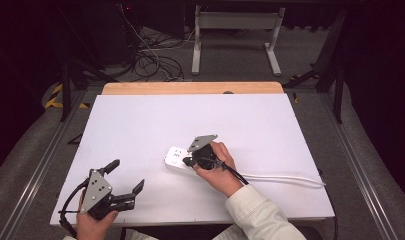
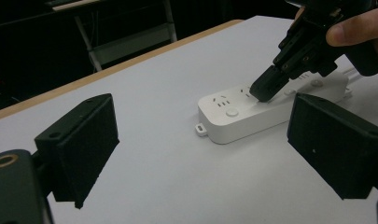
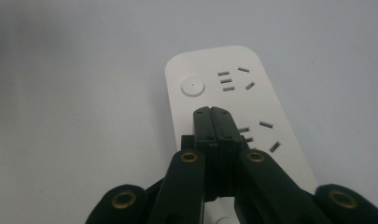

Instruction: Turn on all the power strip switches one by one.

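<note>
While lying flat, the white power strip (image 3: 233,88) shows round buttons beside its sockets.

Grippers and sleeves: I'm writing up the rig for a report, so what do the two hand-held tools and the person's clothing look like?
Both tools are black. The left gripper has two blocky rectangular jaws, a grey three-cornered plate with small holes on top and a black cable looping away. The right gripper has slim jaws on arms with brass-coloured pivot rivets, a similar grey plate and a black cable. The right sleeve is pale cream.
</note>
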